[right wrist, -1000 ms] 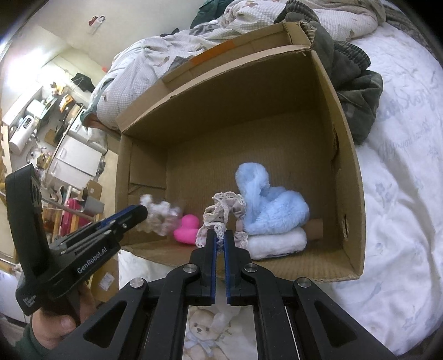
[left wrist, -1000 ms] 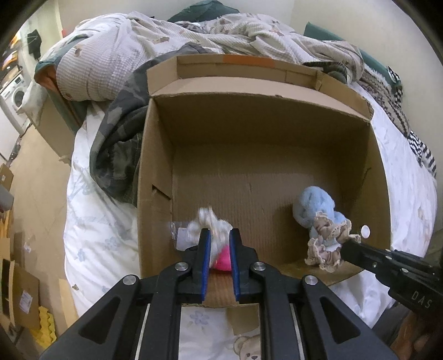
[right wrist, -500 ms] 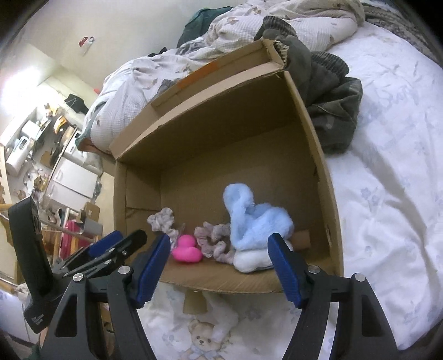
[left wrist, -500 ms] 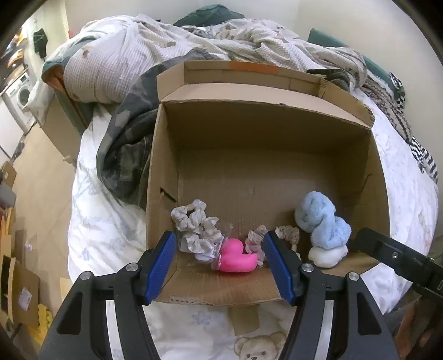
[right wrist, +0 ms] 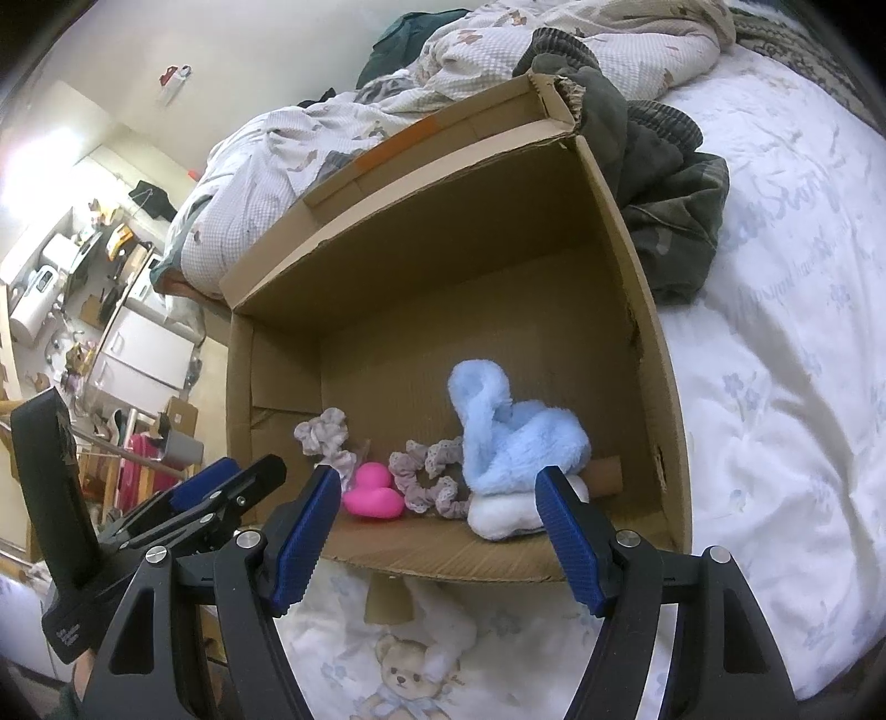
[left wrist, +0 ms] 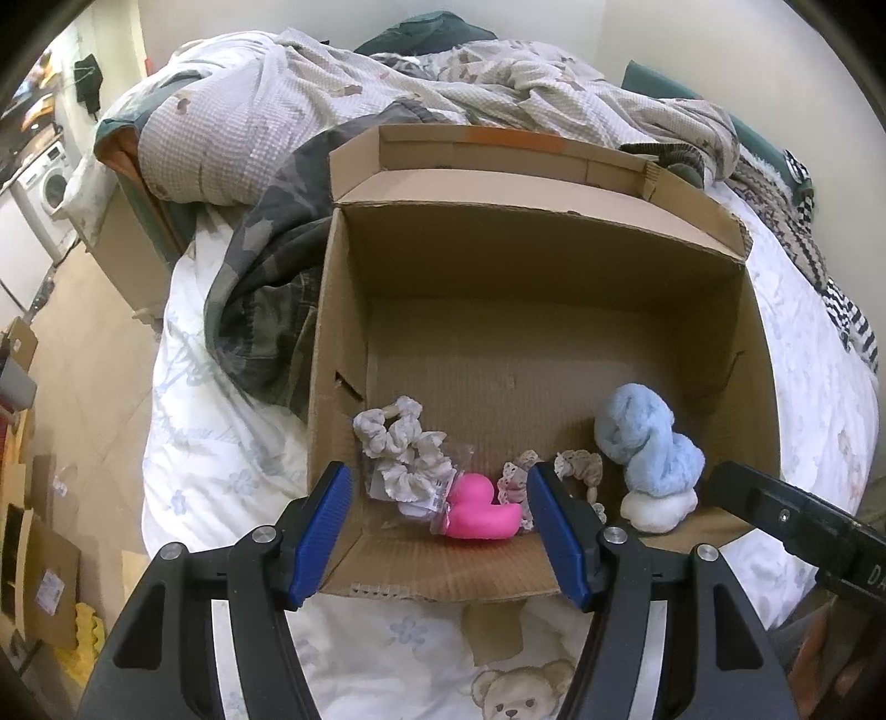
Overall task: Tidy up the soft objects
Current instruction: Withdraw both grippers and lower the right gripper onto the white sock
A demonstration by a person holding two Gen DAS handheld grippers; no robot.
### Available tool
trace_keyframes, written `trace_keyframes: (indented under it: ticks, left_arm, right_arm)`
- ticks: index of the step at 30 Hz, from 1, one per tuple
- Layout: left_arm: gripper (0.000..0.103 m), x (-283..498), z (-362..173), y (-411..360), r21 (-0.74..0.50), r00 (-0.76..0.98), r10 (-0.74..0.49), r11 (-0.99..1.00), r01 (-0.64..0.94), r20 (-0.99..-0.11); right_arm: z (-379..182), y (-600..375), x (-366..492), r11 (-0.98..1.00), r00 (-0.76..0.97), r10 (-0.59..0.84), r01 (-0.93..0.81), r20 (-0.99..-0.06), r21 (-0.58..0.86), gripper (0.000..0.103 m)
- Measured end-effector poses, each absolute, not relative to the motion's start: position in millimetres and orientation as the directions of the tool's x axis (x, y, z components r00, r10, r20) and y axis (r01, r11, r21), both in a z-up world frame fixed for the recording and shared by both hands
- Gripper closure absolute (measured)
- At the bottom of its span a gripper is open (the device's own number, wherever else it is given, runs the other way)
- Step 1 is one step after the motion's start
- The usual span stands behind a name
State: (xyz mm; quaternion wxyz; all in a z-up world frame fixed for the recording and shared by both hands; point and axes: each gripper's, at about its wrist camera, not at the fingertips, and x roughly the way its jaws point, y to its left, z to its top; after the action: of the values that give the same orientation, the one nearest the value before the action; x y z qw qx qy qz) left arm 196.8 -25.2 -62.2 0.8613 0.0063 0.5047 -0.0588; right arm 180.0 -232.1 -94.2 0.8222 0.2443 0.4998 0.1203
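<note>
Little legible text. The right gripper's black body (left wrist: 797, 531), at the left wrist view's right edge, carries white capitals cut off by the frame: only "D" and part of a second letter can be read. The left gripper's black handle (right wrist: 66, 603) bears small white print (too blurred to read here). The white bed sheet (right wrist: 803, 232) has pale blue cursive lettering across it, not decipherable.

1. A bed (left wrist: 232, 487) with white floral sheets and a rumpled checked duvet (left wrist: 232, 127) stands against pale walls (right wrist: 221, 50).
2. A washing machine (left wrist: 47, 183) stands beyond a tan tiled floor (left wrist: 94, 354).
</note>
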Motion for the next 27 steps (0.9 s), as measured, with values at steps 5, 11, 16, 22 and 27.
trace_keyframes:
  ticks: [5, 11, 16, 22, 27]
  left_arm:
    - [0.04, 189, -59, -22, -0.037, 0.491, -0.082, 0.994, 0.101, -0.867]
    - [0.04, 175, -51, -16, -0.037, 0.503, -0.077, 0.995, 0.09, -0.861]
    - [0.04, 163, -48, -10, -0.04, 0.501, -0.071, 0.997, 0.072, -0.863]
    - [0.04, 149, -50, -7, -0.045, 0.488, -0.069, 0.997, 0.061, -0.87]
    - [0.04, 141, -52, -8, -0.041, 0.477, -0.068, 0.997, 0.067, -0.876]
  right_arm:
    - [-93, -232, 180, 0.856, 0.475, 0.435, 0.044, -0.764, 0.515, 0.026]
    - [-93, -235, 174, 0.849, 0.477, 0.438, 0.059, -0.762, 0.525, 0.026]
    - [-91, -235, 167, 0.851, 0.477, 0.437, 0.056, -0.762, 0.523, 0.026]
    - [-91, -230, 156, 0.86, 0.453, 0.437, 0.044, -0.777, 0.509, 0.026]
    - [-92, -229, 147, 0.876, 0.427, 0.423, 0.033, -0.799, 0.482, 0.026]
